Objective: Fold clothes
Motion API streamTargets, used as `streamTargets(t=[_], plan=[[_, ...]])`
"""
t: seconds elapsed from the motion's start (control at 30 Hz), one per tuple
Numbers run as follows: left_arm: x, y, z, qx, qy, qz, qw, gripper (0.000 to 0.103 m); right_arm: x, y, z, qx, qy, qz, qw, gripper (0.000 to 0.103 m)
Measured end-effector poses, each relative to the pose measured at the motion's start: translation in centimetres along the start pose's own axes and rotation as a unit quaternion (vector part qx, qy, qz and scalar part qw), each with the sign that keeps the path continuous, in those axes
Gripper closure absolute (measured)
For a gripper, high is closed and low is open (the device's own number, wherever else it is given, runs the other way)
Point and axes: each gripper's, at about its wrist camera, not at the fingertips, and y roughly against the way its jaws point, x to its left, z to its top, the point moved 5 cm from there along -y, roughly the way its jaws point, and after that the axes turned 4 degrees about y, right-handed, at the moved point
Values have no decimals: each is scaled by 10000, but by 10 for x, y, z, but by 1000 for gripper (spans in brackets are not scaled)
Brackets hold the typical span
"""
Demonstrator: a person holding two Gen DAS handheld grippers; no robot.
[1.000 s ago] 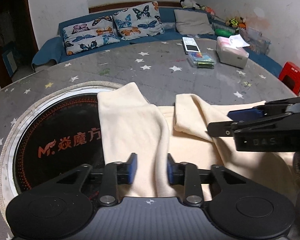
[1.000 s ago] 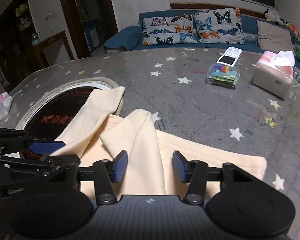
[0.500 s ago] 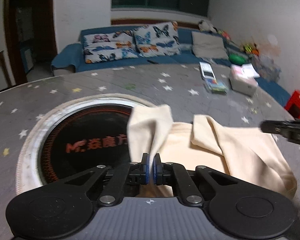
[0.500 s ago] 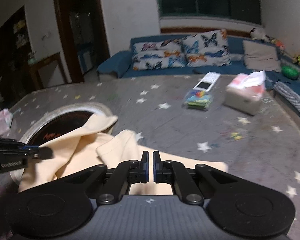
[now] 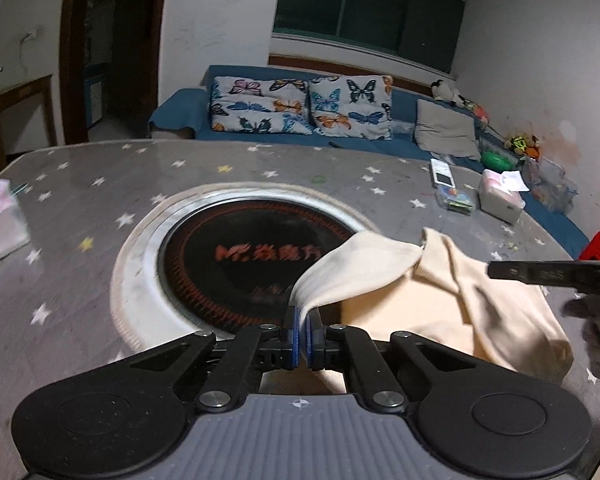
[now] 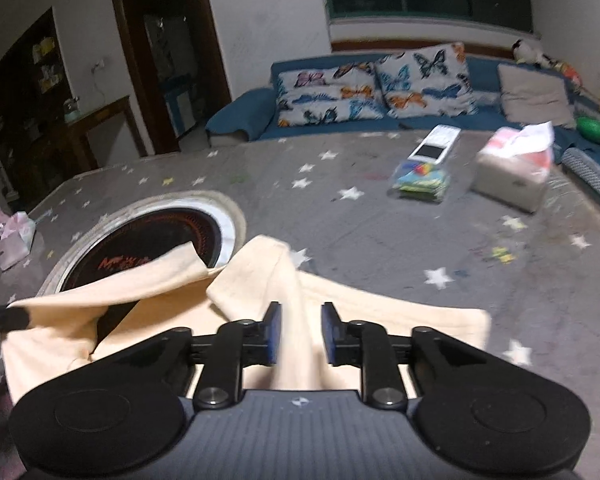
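A cream garment (image 5: 452,300) lies on the grey star-patterned table, partly over the round black cooktop (image 5: 236,264). My left gripper (image 5: 303,334) is shut on one edge of it and holds that part lifted above the table. In the right wrist view the garment (image 6: 284,300) runs between the fingers of my right gripper (image 6: 299,332), which is open around a raised fold. The left gripper's tip (image 6: 4,318) shows at the left edge there, pinching the cloth. The right gripper (image 5: 548,274) shows at the right edge of the left wrist view.
A tissue box (image 6: 514,170), a clear box of coloured items (image 6: 420,180) and a remote (image 6: 436,148) sit at the table's far right. A pink-white bag (image 6: 10,232) lies at the left edge. A blue sofa (image 6: 380,92) with butterfly cushions stands behind.
Both grippers closed on the garment and rose. The left one has kept its hold and lifted further; the right one has opened again, with the fold still between its fingers.
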Motion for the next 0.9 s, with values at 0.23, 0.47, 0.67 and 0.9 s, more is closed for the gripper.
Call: streamTargets(t=[0.23, 0.47, 0.67, 0.9], plan=[[18, 13, -13, 17, 181, 153, 9997, 100, 5, -32, -7, 214, -15, 70, 9997, 91], [13, 14, -12, 56, 32, 43, 10000, 99, -5, 18, -4, -372, -14, -164, 9992, 99], [-29, -7, 4, -57, -566, -251, 9981, 80, -35, 91, -16, -954, -320, -692, 9925, 99], [-61, -58, 3, 143, -1303, -77, 9913, 56, -80, 171, -66, -1299, -1062, -1417, 9756, 99]])
